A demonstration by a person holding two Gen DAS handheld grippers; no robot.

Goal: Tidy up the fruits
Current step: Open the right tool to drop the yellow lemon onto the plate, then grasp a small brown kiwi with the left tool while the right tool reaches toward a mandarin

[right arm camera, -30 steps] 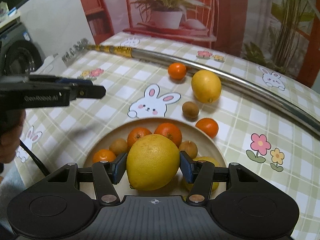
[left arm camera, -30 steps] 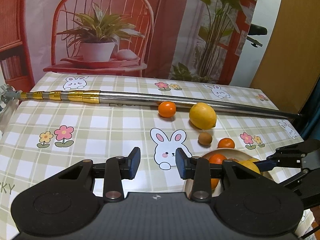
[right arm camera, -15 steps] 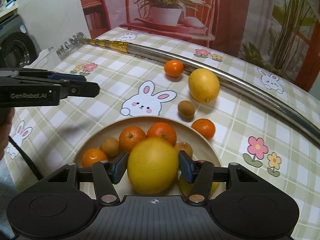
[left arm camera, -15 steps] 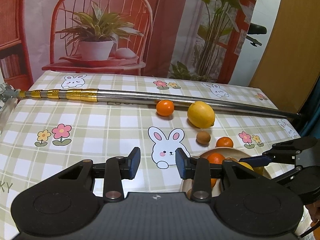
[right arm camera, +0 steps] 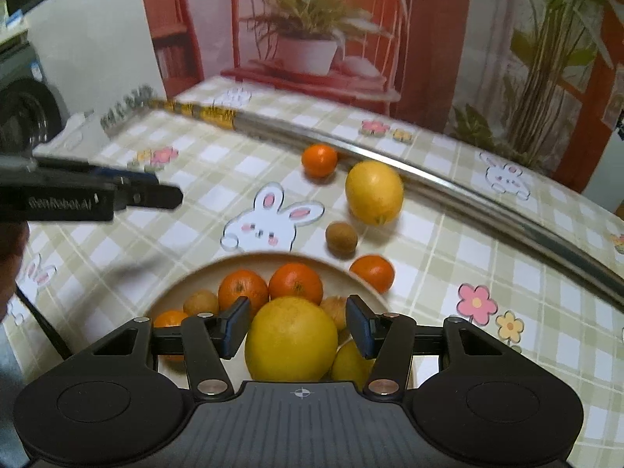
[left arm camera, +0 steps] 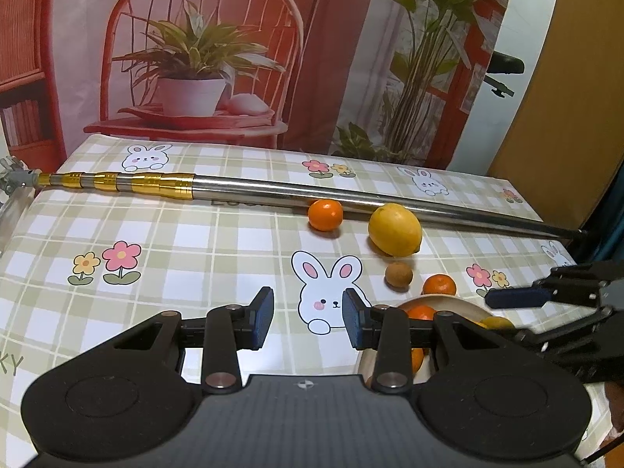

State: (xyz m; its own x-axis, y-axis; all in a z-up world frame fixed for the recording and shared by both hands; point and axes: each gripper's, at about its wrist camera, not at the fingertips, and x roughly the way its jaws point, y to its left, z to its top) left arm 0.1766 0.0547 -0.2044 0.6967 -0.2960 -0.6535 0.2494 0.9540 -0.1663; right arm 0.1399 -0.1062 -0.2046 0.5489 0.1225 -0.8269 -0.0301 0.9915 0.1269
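In the right wrist view a large yellow citrus (right arm camera: 290,337) rests in the tan plate (right arm camera: 187,284) among mandarins (right arm camera: 242,290), small brown fruits (right arm camera: 201,302) and another lemon (right arm camera: 351,362). My right gripper (right arm camera: 296,327) straddles the citrus, and a gap shows at its right pad. Loose on the cloth beyond lie a mandarin (left arm camera: 325,215), a lemon (left arm camera: 395,229), a brown fruit (left arm camera: 398,274) and a second mandarin (left arm camera: 438,285) by the plate's rim (left arm camera: 456,306). My left gripper (left arm camera: 306,321) hovers open and empty over the bunny print.
A long steel pole with gold bands (left arm camera: 273,195) lies across the far side of the table, just behind the loose mandarin and lemon. A printed backdrop of a chair and plants stands behind the table. A dark appliance (right arm camera: 23,117) stands at the left.
The large yellow citrus now looks smaller and lower between the right fingers, with a gap at the right pad where it filled the span before. The left gripper has not moved.
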